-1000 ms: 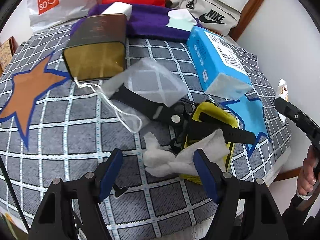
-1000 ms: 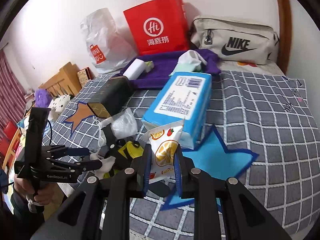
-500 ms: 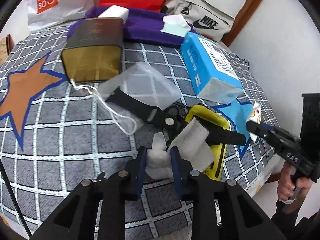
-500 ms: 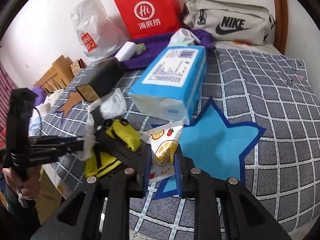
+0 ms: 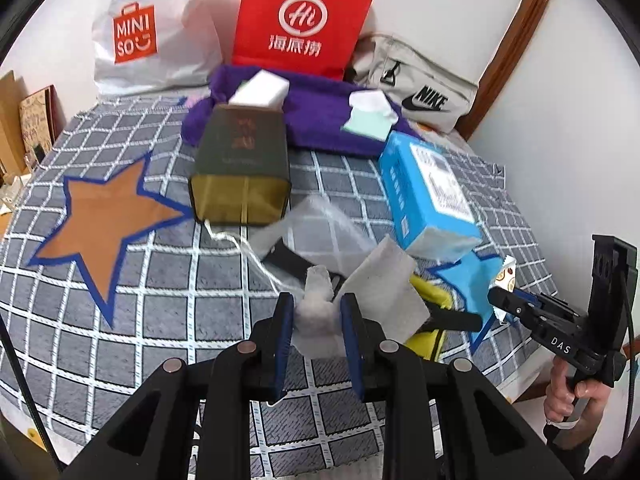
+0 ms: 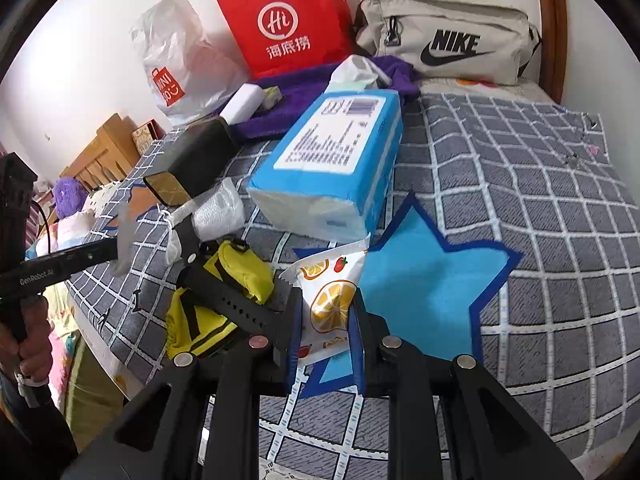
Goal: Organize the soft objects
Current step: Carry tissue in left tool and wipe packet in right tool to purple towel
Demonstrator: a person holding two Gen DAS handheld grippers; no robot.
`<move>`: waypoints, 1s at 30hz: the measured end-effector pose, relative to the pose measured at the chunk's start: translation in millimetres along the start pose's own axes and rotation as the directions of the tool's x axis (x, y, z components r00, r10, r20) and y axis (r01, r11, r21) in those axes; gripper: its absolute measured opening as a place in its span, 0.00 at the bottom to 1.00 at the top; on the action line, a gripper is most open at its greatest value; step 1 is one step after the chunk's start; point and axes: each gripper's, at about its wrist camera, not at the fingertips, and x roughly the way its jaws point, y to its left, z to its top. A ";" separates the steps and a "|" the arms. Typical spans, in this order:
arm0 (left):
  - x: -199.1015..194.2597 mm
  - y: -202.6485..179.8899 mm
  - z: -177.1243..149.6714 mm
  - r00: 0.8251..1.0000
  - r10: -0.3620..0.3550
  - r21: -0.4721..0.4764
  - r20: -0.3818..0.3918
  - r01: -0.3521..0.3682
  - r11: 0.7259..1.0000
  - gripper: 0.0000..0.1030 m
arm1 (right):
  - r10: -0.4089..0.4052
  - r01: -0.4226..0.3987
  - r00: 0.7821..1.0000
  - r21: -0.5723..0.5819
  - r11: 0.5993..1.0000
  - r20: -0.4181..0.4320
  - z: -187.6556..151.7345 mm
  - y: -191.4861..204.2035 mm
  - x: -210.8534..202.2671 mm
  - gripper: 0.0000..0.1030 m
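Note:
My left gripper (image 5: 317, 303) is shut on a crumpled white tissue (image 5: 376, 292) and holds it above the checked bedspread (image 5: 160, 280). From the right wrist view the same tissue (image 6: 124, 236) hangs at the left gripper's tip. My right gripper (image 6: 325, 308) is shut on a white snack packet (image 6: 326, 292) printed with oranges and strawberries, over the blue star patch (image 6: 432, 276). That packet (image 5: 505, 276) also shows at the right edge of the left wrist view. A yellow pouch (image 6: 224, 276) with a black strap (image 6: 228, 296) lies near the bed's edge.
A blue tissue pack (image 6: 332, 160), a dark box (image 5: 242, 168) and a clear drawstring bag (image 5: 320, 228) lie mid-bed. A purple towel (image 5: 320, 116), red paper bag (image 5: 300, 20), white plastic bag (image 5: 148, 36) and beige waist bag (image 6: 448, 36) stand along the wall.
My left gripper closed on the white tissue and lifted it off the bed. The right gripper kept its hold on the snack packet and barely moved.

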 end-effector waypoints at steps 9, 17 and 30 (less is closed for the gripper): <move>-19.5 -2.7 22.9 0.998 0.020 -0.012 0.054 -0.020 1.000 0.23 | 0.007 -0.006 0.997 -0.020 1.000 0.079 21.5 12.3 -36.3 0.21; -30.4 -6.8 39.6 0.996 0.014 0.002 0.084 -0.014 1.000 0.23 | 0.022 -0.017 0.992 -0.043 0.999 0.123 41.6 25.2 -51.7 0.22; -25.6 -0.7 78.1 0.995 0.039 -0.007 0.091 -0.038 0.999 0.23 | 0.051 -0.034 0.982 -0.096 0.995 0.180 97.4 37.8 -45.5 0.22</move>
